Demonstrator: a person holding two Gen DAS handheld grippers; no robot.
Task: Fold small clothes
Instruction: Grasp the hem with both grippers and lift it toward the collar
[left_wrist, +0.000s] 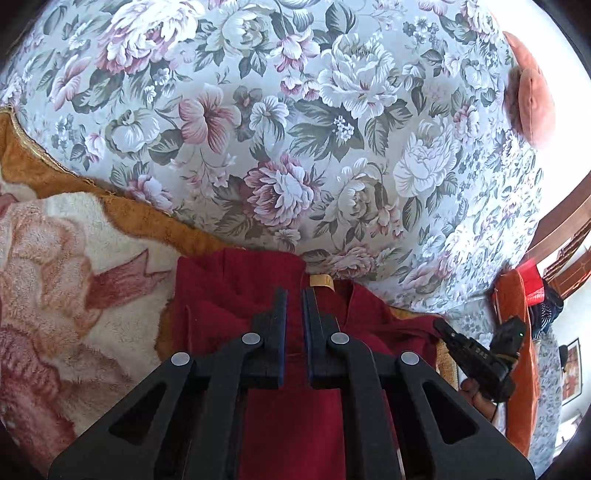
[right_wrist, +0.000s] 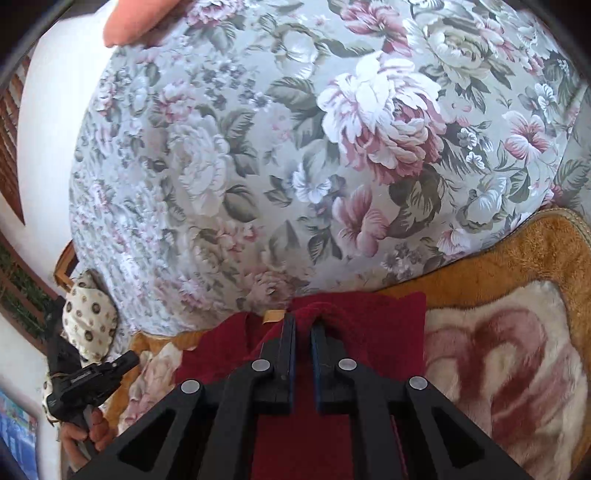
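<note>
A dark red garment (left_wrist: 229, 295) with a tan neck label (left_wrist: 321, 280) lies on a plush blanket (left_wrist: 66, 295). My left gripper (left_wrist: 294, 299) is nearly closed, its jaws pinching the red cloth near the collar. In the right wrist view the same red garment (right_wrist: 388, 325) shows, with the label (right_wrist: 274, 316) to the left. My right gripper (right_wrist: 303, 325) is shut on a raised fold of the red cloth. Each view shows the other gripper at its edge: the right gripper (left_wrist: 476, 354) and the left gripper (right_wrist: 88, 380).
A floral sofa back (left_wrist: 314, 129) rises just behind the garment. The blanket has an orange-brown border (right_wrist: 498, 258). A pink cushion (left_wrist: 532, 103) sits at the upper right. An orange cloth (left_wrist: 517, 350) hangs at the right. A patterned cloth (right_wrist: 88, 317) lies at the left.
</note>
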